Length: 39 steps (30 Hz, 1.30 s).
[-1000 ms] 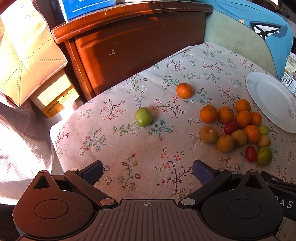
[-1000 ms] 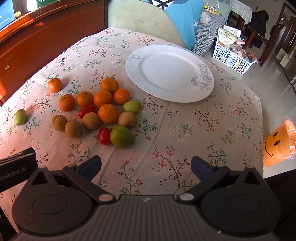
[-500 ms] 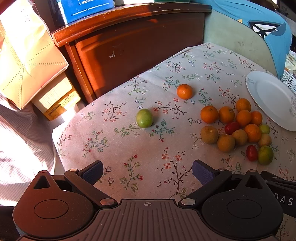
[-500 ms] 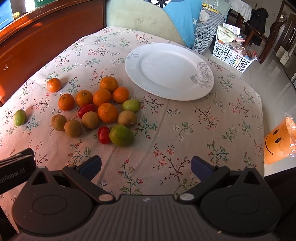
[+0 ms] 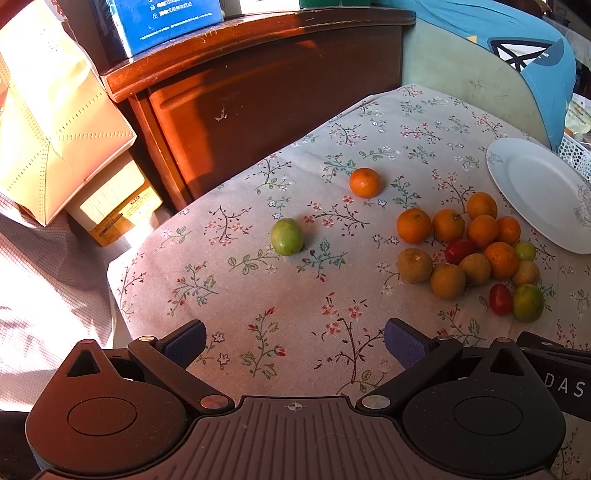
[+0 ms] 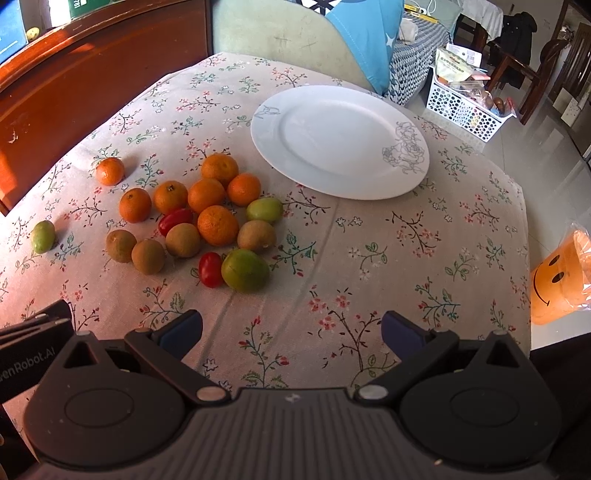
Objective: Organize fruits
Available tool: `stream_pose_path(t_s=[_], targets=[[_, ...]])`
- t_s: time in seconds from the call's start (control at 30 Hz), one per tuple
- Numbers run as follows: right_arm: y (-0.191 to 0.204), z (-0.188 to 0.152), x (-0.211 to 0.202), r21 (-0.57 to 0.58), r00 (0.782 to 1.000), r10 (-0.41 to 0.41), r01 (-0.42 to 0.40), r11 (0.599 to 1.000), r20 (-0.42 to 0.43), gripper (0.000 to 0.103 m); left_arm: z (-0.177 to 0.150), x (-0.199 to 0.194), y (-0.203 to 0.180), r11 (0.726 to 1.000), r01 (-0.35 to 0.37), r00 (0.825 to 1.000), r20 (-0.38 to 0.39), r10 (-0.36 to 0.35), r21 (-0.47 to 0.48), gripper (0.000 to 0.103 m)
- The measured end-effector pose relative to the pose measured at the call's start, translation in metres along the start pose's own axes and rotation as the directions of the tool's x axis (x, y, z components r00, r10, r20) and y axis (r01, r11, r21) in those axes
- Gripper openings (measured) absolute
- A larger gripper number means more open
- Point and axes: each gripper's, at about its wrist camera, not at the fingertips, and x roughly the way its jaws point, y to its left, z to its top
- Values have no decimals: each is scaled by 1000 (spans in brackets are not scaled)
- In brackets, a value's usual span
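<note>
- Fruit sits slightly lower and more central in the left wrist view than a second ago, and more of the wooden cabinet [image 5: 258,110] and the blue box [image 5: 166,18] on it shows; the fruits themselves have not shifted on the cloth.
- In the right wrist view the white plate [image 6: 340,140] and the fruit cluster [image 6: 207,218] lie a little higher and to the left of where they were, with no other change.
- The left hand-held gripper [image 5: 293,341] hovers over the floral worktop [image 5: 258,295] with its fingers spread wide, holding and touching nothing.
- The right hand-held gripper [image 6: 291,330] is equally wide apart and empty, above bare cloth near the worktop's front edge.
- The cluster of oranges, brownish fruits, two red tomatoes and green fruits lies just beside the empty plate, on its left in the right wrist view.
- A lone orange [image 5: 364,182] and a lone green fruit [image 5: 287,236] sit apart from the cluster, farther from the plate.
- An orange smiley bucket [image 6: 557,280] stands off the worktop at right.
</note>
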Motion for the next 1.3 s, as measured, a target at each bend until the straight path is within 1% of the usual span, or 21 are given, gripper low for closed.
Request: stream_pose_path(t_s=[0.37, 1.0, 1.3], targets=[[-4, 1, 0, 20, 1000, 13, -13, 1000, 2, 102, 0, 0, 0, 1000, 0, 1000, 0, 0, 2, 103], [-2, -1, -1, 9, 1000, -2, 2, 1000, 25, 102, -1, -2, -3, 1000, -5, 1000, 12, 5, 11, 103], [-5, -2, -1, 22, 1000, -1, 0, 1000, 28, 102, -1, -2, -3, 1000, 11, 1000, 19, -12, 7, 103]])
